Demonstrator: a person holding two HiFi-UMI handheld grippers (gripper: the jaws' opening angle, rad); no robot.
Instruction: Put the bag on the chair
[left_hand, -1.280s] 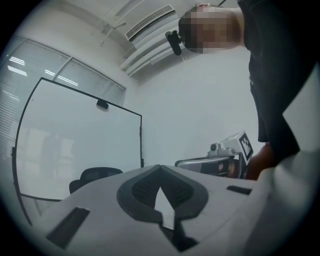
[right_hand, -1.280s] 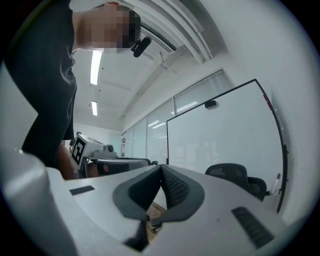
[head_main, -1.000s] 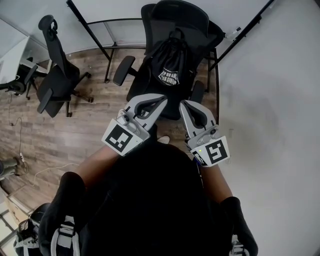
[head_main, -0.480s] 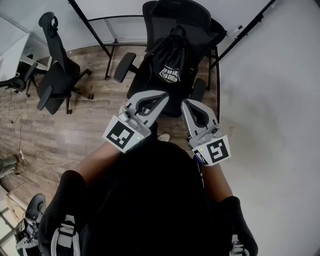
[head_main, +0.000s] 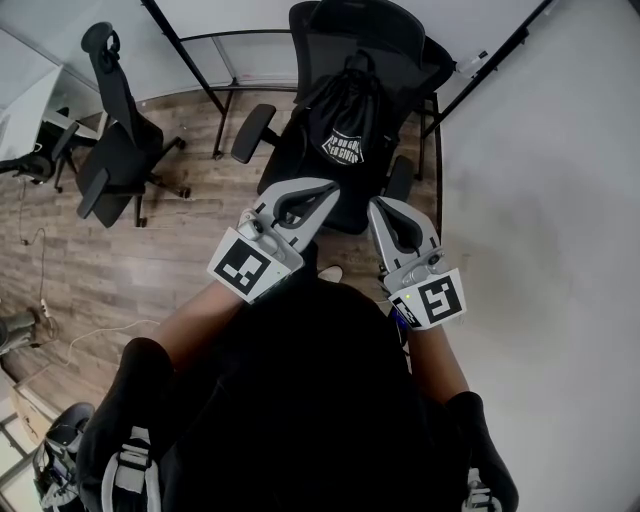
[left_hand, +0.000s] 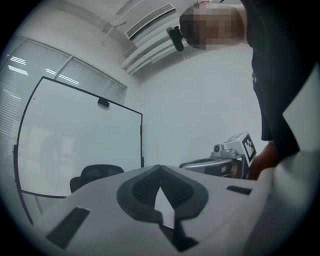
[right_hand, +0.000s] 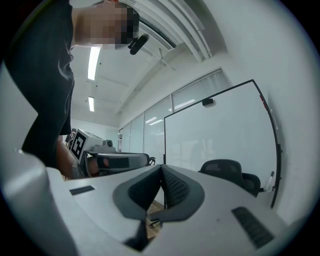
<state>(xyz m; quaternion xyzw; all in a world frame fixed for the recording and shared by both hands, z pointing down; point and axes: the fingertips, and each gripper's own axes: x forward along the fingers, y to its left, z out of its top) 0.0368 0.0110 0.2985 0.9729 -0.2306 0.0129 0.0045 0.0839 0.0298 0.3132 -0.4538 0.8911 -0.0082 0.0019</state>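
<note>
Judging from how things lie, the task looks finished: the black drawstring bag (head_main: 345, 125) sits on the seat of the black office chair (head_main: 345, 30), toward the seat's back edge, its top leaning against the mesh backrest and its white printed emblem facing up. Nothing touches it. Both grippers are clear of the chair, held close in front of the person's chest, with their tips over the seat's front edge as the head view sees them.

The left gripper (head_main: 328, 190) has its jaws pressed together with nothing between them, and its own view shows only the room past the pads. The right gripper (head_main: 378, 205) is likewise closed and empty. All that seems left, if anything, is to step away (the bag looks settled enough not to slide).

Counted: one bag, two grippers. Two office chairs show whole in the head view: the one with the bag, and a second, empty chair (head_main: 115, 150) on the wooden floor (head_main: 150, 260) well to the left. One whiteboard (left_hand: 75, 140) stands behind.
</note>
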